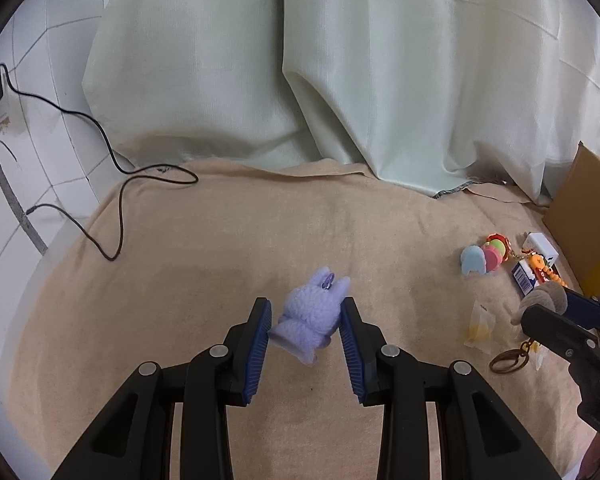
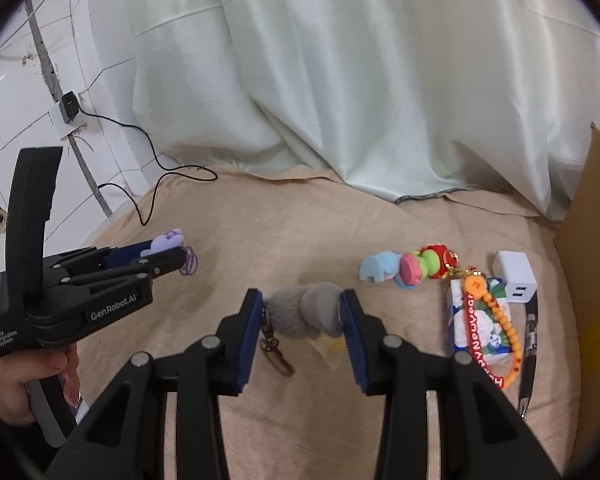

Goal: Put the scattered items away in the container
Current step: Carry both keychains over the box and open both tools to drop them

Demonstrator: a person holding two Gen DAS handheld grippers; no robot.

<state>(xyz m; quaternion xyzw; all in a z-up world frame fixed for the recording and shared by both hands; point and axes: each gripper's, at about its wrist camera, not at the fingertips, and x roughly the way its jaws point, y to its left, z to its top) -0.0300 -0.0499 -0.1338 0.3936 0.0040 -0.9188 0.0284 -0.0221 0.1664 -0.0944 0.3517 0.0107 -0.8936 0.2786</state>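
Note:
My left gripper (image 1: 305, 322) is shut on a purple plush bunny (image 1: 312, 316), held above the beige towel (image 1: 204, 264). It also shows in the right wrist view (image 2: 168, 258) with the bunny (image 2: 165, 245) between its fingers. My right gripper (image 2: 302, 314) is shut on a grey pompom keychain (image 2: 306, 312) with a brown ring (image 2: 274, 350) hanging below. In the left wrist view the right gripper (image 1: 548, 304) holds the pompom (image 1: 542, 300) at the right edge. The cardboard box (image 2: 592, 280) stands at the far right.
On the towel at the right lie pastel foam toys (image 2: 396, 268), a red charm (image 2: 440, 258), a white charger (image 2: 514, 282), a tissue pack (image 2: 480, 320) with an orange bead strap (image 2: 496, 328), a pen (image 2: 529, 356) and a small yellow packet (image 1: 480, 324). A black cable (image 1: 112, 184) runs at the left.

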